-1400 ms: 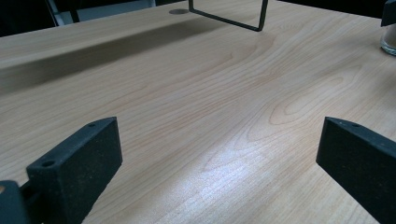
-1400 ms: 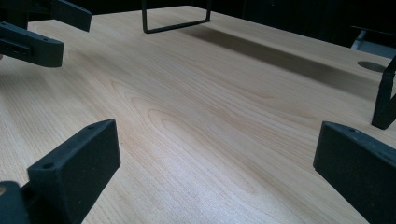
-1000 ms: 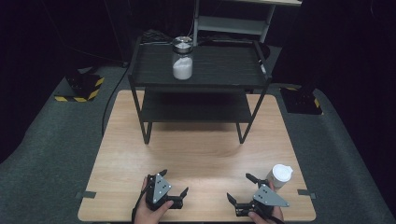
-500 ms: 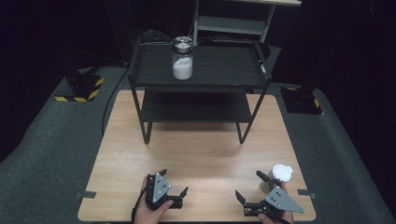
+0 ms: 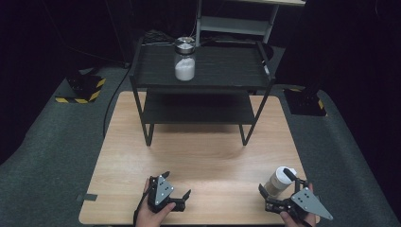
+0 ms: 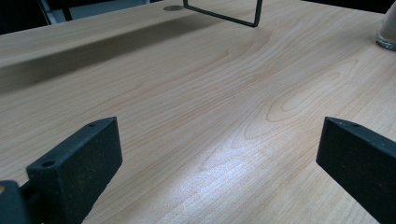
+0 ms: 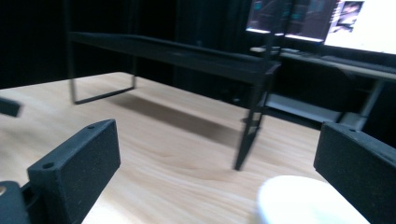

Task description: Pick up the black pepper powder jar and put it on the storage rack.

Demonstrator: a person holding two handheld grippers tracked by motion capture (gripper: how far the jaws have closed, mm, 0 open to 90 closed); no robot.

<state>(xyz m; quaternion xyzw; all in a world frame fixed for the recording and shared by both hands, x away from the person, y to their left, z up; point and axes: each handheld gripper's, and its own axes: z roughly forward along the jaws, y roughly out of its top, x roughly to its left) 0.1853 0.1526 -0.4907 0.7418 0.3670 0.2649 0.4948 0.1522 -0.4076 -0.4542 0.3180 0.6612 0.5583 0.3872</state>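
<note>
Work in hand: the right gripper [image 5: 278, 190] is closing in on the cup [image 5: 280, 179] at the near right of the table [image 5: 208, 156]; my judgement is a pick-up that has barely begun.
Cup: a lidded cup standing upright near the table's right edge; in the right gripper view its white lid [image 7: 308, 201] sits low between the jaws, toward the right one.
Right gripper: jaws spread wide, around the cup's top but not pressing it as far as I can tell.
Left gripper [image 5: 176, 191]: jaws spread, nothing between them, resting at the near left over bare wood.
Shelf [image 5: 203, 66]: black two-level rack at the far side, with a jar [image 5: 184, 59] of white powder on its top level, well apart from both grippers.
Done: the approach to the cup, more or less.
Left: closing on the cup, lifting it, and carrying it wherever it is bound.
Change: half a second ago the right gripper sat just beside the cup; now it is further right and its jaws bracket the cup. The left gripper, cup and jar have not shifted.
</note>
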